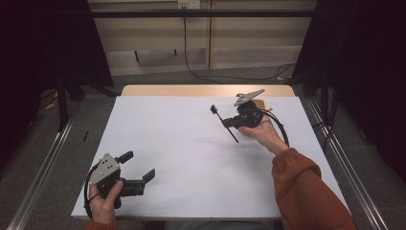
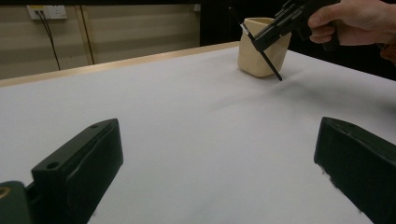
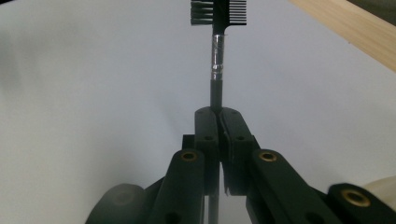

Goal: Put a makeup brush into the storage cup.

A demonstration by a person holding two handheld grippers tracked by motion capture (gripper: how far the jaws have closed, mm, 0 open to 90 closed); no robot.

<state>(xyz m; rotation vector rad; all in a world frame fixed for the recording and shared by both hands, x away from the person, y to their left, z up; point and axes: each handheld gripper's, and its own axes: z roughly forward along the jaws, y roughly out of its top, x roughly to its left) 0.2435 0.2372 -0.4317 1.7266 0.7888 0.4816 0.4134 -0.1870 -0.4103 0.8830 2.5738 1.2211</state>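
Right tongs (image 3: pixel 219 116) are clamped on a thin black brush-comb (image 1: pixel 224 122), pinched partway along its handle. In the right gripper view the jaws meet flat on the shaft w/ the bristle/comb head (image 3: pixel 218 11) sticking out well ahead. Prob gripped mid-handle so the tool stays stiff and doesn't swing, and so either end can be aimed. In the high view the tool sits diagonal, head up toward the far left, tail end pointing down at the white counter (image 1: pixel 191 158). Whether the tail touches the surface I can't tell.

Beige cup (image 2: pixel 259 46) stands upright at the far right of the counter, just behind the right hand (image 1: pixel 261 132), near the wooden edge strip (image 1: pixel 206 90). From the left gripper view the tool's lower tip hangs in front of the cup wall, not inside it. My guess: the cup is the holder for the brush, and the tool is being carried either to or away from it; which one isn't readable from here.

Left tongs (image 1: pixel 139 167) are apart, nothing between them, w/ the left hand (image 1: pixel 107 194) parked low at the near left corner. Well apart from the cup & brush, so it's idle, prob kept clear so the right side has room to work.
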